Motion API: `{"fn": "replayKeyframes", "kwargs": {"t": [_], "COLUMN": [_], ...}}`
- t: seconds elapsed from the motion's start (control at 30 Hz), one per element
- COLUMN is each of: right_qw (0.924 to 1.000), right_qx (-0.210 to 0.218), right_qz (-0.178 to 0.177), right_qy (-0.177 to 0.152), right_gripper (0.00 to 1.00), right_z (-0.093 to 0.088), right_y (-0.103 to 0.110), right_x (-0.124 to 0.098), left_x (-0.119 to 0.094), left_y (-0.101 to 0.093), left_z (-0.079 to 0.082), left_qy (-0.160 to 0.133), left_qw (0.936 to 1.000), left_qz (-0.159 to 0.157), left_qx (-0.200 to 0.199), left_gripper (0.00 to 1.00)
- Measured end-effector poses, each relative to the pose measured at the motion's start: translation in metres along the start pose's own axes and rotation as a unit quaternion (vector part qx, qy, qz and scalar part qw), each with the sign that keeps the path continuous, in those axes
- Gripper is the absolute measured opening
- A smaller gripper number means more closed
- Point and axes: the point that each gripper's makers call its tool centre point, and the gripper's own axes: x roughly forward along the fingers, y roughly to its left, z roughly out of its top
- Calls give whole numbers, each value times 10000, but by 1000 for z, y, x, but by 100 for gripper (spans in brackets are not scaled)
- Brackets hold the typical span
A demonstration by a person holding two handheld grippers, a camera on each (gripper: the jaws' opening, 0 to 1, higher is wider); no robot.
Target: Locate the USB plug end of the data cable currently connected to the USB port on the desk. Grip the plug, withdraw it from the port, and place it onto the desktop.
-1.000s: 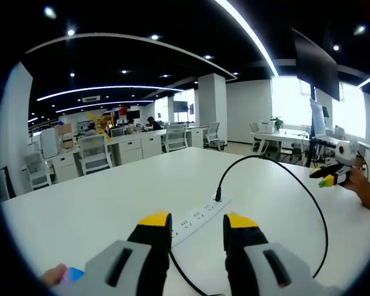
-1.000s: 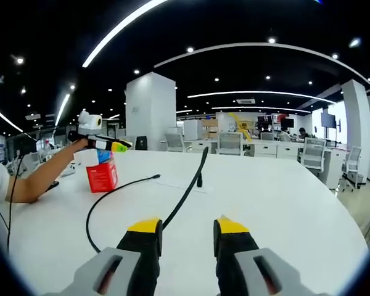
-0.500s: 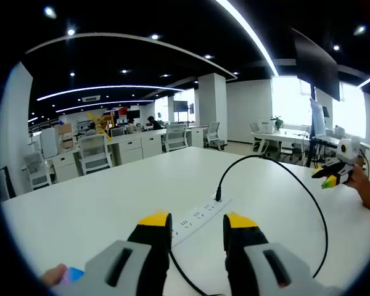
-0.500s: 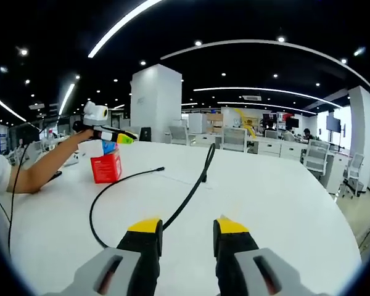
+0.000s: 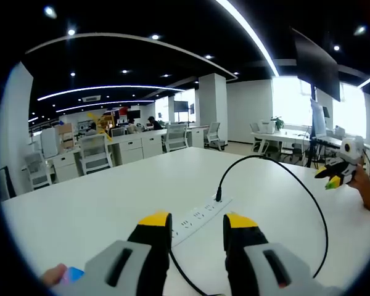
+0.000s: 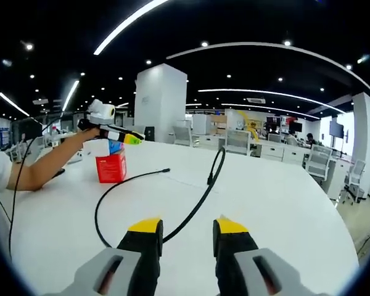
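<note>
Plug (image 5: pixel 218 196): seated in the power strip (image 5: pixel 199 217) on the white desk (image 5: pixel 98 209), just ahead of your left gripper (image 5: pixel 197 222).
Cable (image 6: pixel 191 209): loops across the desk past your right gripper (image 6: pixel 185 227).
Grippers: both released, holding nothing.
Red box (image 6: pixel 111 168): far left.

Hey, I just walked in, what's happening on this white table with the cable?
A person holds a set of tongs in each hand over a white table. A black cable is plugged into a white power strip lying on the table, just ahead of the left tongs, which are open and holding nothing. The right tongs are also open, farther off, facing the cable's loop. The plug is not yet gripped. Someone else's hand holds another gripper above a red box.
</note>
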Motion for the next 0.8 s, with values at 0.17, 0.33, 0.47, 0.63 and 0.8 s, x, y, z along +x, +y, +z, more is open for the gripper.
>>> {"fn": "replayKeyframes", "kwargs": {"t": [0.17,0.33,0.47,0.63,0.8], "right_qw": [10000,9998,9999,9998,9997], "right_qx": [38,140,149,141,198], "right_qz": [5,-18,-10,43,22], "right_qy": [-78,-138,-83,-95,-136], "right_gripper": [35,33,33,33,33], "right_z": [4,6,5,7,9], "right_y": [0,-1,-1,1,-2], "right_x": [-2,-5,-4,-5,-6], "left_x": [0,1,4,5,4], "left_y": [1,2,8,10,9], "left_z": [0,1,4,5,5], "left_qy": [-7,-11,-7,7,7], "left_qw": [10000,10000,10000,10000,10000], "left_qz": [13,25,29,40,39], "left_qx": [7,18,16,11,17], "left_gripper": [33,33,33,33,33]}}
